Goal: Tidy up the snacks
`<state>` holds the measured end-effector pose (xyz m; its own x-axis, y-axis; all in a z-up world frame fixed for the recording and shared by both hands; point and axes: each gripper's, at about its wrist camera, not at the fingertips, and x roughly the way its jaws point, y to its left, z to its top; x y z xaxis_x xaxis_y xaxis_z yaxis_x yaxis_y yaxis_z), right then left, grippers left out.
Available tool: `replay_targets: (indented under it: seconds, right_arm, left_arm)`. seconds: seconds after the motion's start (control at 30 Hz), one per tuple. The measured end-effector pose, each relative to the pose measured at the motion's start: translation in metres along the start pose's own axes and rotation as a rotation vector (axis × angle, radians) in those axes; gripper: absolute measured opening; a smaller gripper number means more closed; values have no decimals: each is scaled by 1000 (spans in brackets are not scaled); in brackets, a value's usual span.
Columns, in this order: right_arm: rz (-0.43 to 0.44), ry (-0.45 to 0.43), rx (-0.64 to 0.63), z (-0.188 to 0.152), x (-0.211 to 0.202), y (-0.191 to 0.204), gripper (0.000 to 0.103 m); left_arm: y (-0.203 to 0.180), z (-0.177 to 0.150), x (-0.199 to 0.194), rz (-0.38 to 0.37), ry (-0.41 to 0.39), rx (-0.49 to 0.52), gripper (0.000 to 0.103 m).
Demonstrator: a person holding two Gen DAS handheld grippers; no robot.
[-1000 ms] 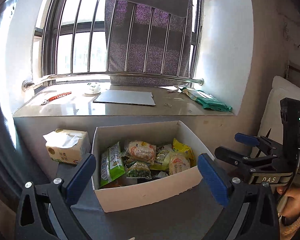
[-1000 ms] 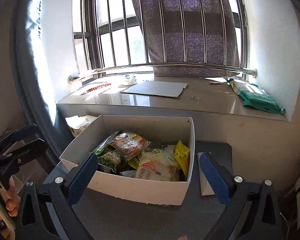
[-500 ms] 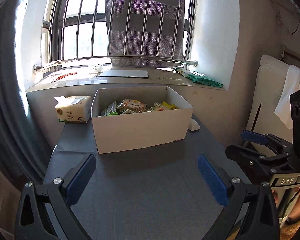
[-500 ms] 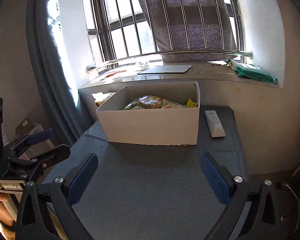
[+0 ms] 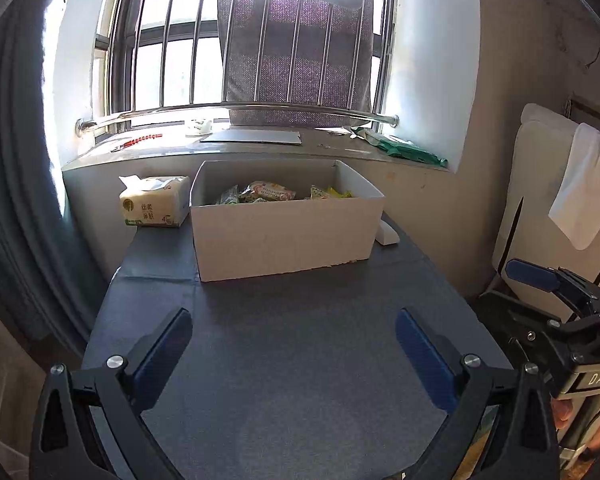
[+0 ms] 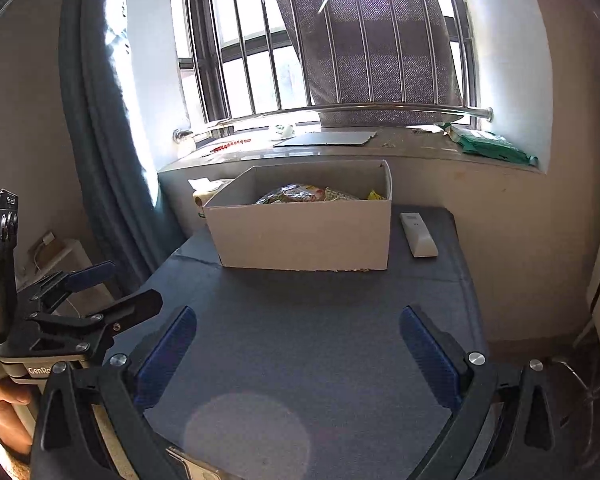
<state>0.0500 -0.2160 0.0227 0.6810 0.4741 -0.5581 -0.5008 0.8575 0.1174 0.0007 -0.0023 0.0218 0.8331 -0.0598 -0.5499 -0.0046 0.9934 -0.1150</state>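
Risk, reach: both tongs sit low in the frame, well apart from the white box [image 5: 284, 236] at mid-frame; a grab made from this low angle could catch the near wall of the box, since the packets lie behind and below its rim.
Risk, sliding box: the box looks like light cardboard, so I reckon a nudge from a fingertip could push it back toward the window ledge [image 5: 260, 152] or against the white remote [image 6: 418, 236] just beside its right wall.
Risk, packets: the snacks [image 5: 268, 193] look like slippery film bags heaped together; a pinch on one may drag a neighbour out with it.
Risk, glare: sun bursts through at the top centre, and detail inside the box is hard to read.
Left tongs [image 5: 296, 356]: spread wide, holding nothing, over bare tabletop [image 5: 300, 320].
Right tongs [image 6: 298, 354]: likewise spread wide and empty.
Box contents: several packets, green, orange-pink and yellow, only their tops showing above the near wall; the count I can't tell.
Box place: far end of the tabletop, under the ledge.
Beside the box: a tissue pack [image 5: 154, 206] at its left, touching or nearly so.
Ledge: a green packet [image 6: 492, 146] at upper right, outside the box.
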Motion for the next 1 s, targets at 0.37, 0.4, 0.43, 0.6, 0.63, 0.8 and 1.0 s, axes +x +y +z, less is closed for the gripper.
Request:
replay_targets:
  seconds: [0.37,0.4,0.43,0.6,0.63,0.8,1.0]
  right_arm:
    - [2,10,-10,-3,3,3,103]
    - [4,10,-8,-3,3,3,103]
    - [4,9,-8,-3,3,2,103]
    - [2,16,-6,-5,5,1,103]
    - [1,18,-6,-6,5,1,103]
    - [3,30,-5,-9,9,1,103]
    - [2,31,-5,-10,8,2,103]
  left_arm:
    - [-4,-1,3,6,6,11,103]
    - [-4,-1,4,3,7,11,103]
    - [-4,-2,4,3,8,11,103]
    - [-2,-3,6,3,15,9,103]
    - [-2,-4,7,3,17,8,103]
    - [-2,-6,11,3,32,6,103]
    - [-2,-8,14,0,40,5,103]
